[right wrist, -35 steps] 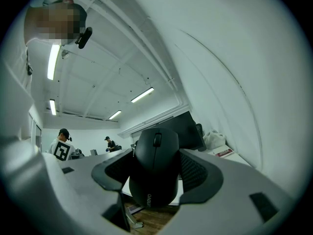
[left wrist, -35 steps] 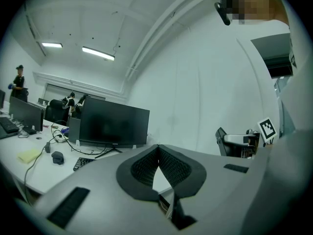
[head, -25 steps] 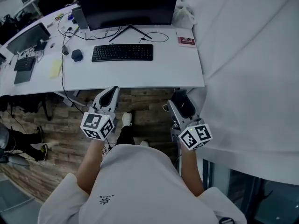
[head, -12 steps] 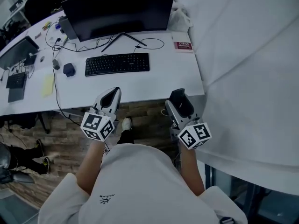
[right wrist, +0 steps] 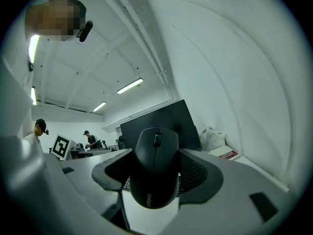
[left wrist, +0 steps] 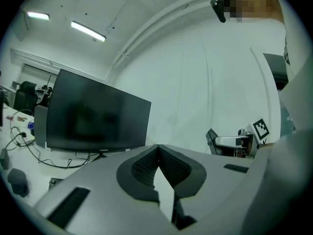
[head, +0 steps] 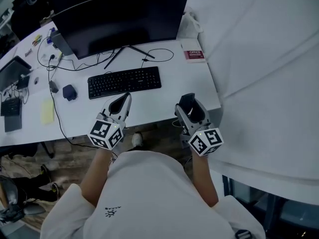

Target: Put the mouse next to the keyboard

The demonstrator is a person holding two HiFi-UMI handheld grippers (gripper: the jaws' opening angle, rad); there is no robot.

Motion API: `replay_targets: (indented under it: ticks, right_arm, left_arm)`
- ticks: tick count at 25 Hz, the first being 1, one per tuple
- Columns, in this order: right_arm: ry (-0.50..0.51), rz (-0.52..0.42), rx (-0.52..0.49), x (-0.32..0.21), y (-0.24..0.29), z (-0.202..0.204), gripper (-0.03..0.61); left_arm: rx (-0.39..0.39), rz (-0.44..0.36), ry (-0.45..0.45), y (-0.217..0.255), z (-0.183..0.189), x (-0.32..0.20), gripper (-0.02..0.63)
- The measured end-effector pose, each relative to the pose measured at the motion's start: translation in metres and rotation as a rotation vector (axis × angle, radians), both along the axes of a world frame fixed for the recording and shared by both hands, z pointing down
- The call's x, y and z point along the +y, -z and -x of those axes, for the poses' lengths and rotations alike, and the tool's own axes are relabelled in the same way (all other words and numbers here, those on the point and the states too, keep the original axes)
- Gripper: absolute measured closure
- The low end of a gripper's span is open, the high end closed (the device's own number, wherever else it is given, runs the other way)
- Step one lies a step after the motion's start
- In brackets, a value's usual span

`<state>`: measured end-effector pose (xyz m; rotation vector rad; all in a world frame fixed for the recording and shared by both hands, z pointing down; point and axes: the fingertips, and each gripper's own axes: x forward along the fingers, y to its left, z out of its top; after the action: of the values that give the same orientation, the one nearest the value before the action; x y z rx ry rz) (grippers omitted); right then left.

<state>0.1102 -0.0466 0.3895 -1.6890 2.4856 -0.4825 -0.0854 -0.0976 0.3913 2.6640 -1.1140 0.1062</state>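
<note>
My right gripper (head: 191, 105) is shut on a black mouse (right wrist: 155, 170), held over the near right part of the white desk (head: 184, 83). In the head view the mouse (head: 190, 103) shows as a dark lump between the jaws. The black keyboard (head: 124, 81) lies in front of the monitor (head: 119, 19), to the left of the mouse. My left gripper (head: 121, 104) hangs just in front of the keyboard, shut, its pads (left wrist: 146, 166) touching with nothing between them. A second dark mouse (head: 69, 92) rests left of the keyboard.
A red and white booklet (head: 194, 55) lies at the desk's far right. Cables (head: 52, 108) trail across the left side past a yellow note (head: 47, 111) and a laptop (head: 11, 73). A white curtain (head: 264, 73) hangs close on the right. Wooden floor (head: 60, 158) lies below the desk edge.
The desk has drawn closer: both grippers, earlier over the floor short of the desk edge, now sit over its front edge. The mouse stays held in the right gripper.
</note>
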Motion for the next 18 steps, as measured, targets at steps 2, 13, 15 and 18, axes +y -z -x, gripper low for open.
replay_targets:
  ticks: [2,13,15,18]
  right_arm:
    - [-0.009,0.009,0.007,-0.014,-0.004,0.007,0.282]
    - [-0.054,0.049,0.020,-0.070,-0.023,0.027,0.282]
    - [-0.054,0.058,0.021,-0.076,-0.026,0.025,0.282]
    - [-0.053,0.069,0.021,-0.084,-0.031,0.019,0.282]
  left_arm:
    - [-0.001,0.003,-0.010,-0.004,0.006,-0.015,0.602]
    - [-0.016,0.004,-0.074,-0.021,0.030,-0.065,0.601]
    - [-0.005,0.014,-0.081,-0.023,0.028,-0.067,0.603]
    - [0.008,0.030,-0.086,-0.028,0.022,-0.070,0.601]
